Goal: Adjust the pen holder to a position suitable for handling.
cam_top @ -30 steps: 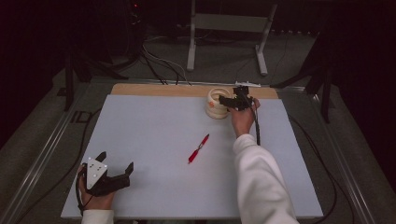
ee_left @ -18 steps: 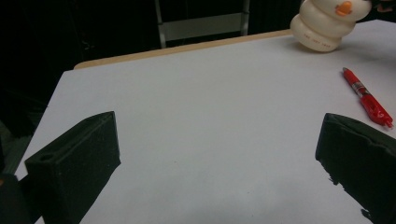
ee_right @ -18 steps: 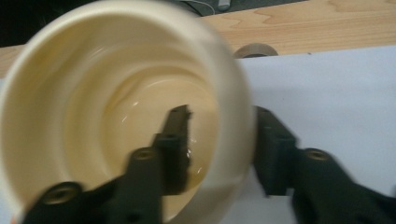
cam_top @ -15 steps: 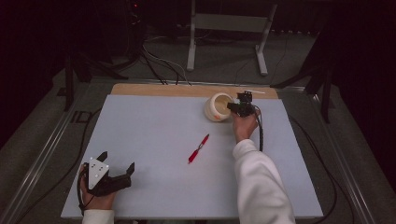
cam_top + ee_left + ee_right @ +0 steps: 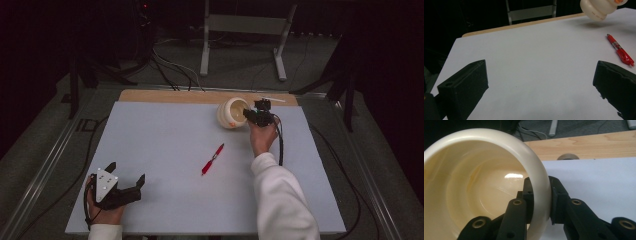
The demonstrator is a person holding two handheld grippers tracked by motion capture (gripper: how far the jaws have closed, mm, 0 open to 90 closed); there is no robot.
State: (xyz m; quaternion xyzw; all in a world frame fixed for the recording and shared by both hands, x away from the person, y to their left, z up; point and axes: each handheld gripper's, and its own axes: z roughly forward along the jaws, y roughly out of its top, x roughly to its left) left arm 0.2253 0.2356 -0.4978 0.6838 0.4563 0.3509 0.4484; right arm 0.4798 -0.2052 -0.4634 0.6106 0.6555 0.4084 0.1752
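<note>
A cream-coloured cup (image 5: 230,111) hangs tipped on its side just above the far part of the white table top (image 5: 165,135), its mouth turned toward my right gripper (image 5: 250,116). That gripper is shut on the cup's rim (image 5: 544,170), one jaw inside and one outside. A small orange spot (image 5: 232,121) shows at the cup's lower edge. A red pen (image 5: 213,159) lies flat near the middle of the table. My left gripper (image 5: 126,172) rests open at the near left corner with nothing between its jaws; from it I see the pen (image 5: 620,50) and the cup (image 5: 600,10) ahead to the right.
A strip of bare wood (image 5: 200,96) runs along the table's far edge, with a small round grey disc (image 5: 567,157) at its border. Beyond it stand a metal frame (image 5: 240,22) and floor cables (image 5: 170,75). The right gripper's cable (image 5: 280,145) trails beside the sleeve.
The cup stood upright on the table a second ago; the right gripper has lifted it off the surface and tipped it onto its side. The left gripper and pen stay put.
</note>
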